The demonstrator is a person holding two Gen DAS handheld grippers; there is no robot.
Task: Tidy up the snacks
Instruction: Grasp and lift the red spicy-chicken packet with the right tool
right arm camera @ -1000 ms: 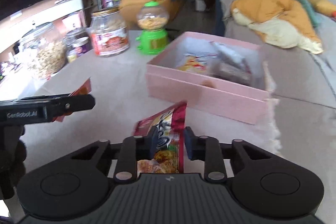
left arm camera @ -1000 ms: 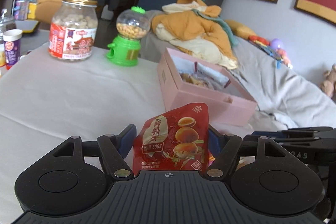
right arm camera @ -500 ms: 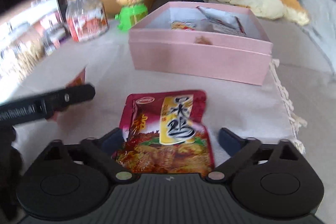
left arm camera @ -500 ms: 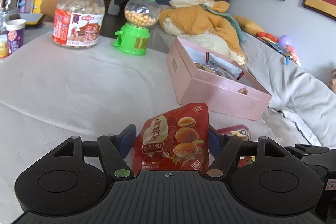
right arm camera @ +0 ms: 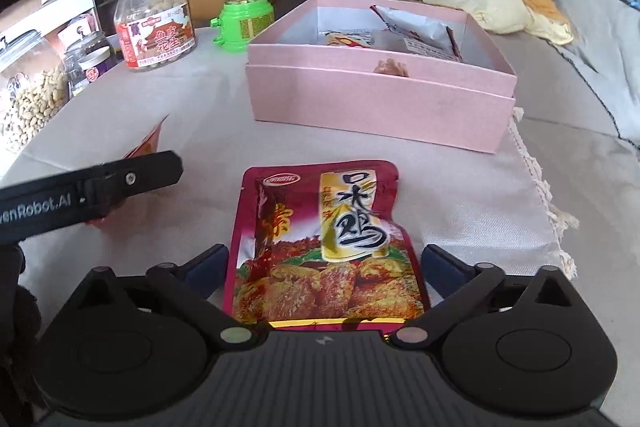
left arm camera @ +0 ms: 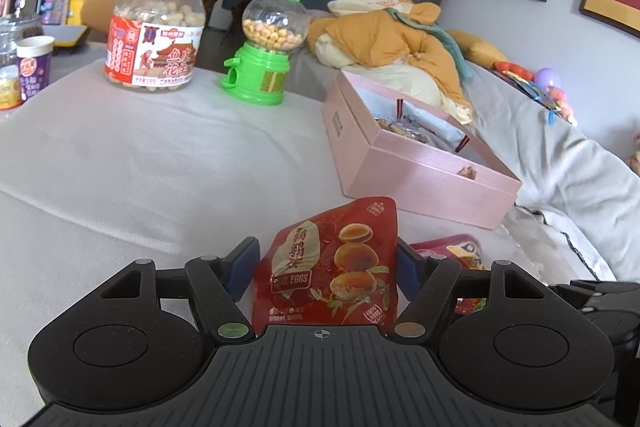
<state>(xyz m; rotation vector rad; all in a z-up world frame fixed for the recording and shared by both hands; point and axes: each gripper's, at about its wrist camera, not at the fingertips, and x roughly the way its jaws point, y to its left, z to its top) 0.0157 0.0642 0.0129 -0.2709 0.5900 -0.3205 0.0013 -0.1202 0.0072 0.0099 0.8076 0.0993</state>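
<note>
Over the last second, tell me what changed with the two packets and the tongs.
The right tongs let go: they pinched the maroon chicken packet upright a second ago; their jaws have just opened, and it now lies flat on the cloth between them, untouched. The left tongs stay closed on the red quail egg packet. The pink box and jars kept their places.

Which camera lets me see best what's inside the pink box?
The right wrist view: it looks down into the pink box, showing several snack packets inside. The left wrist view sees the box from the side, so only a sliver of packets shows.
</note>
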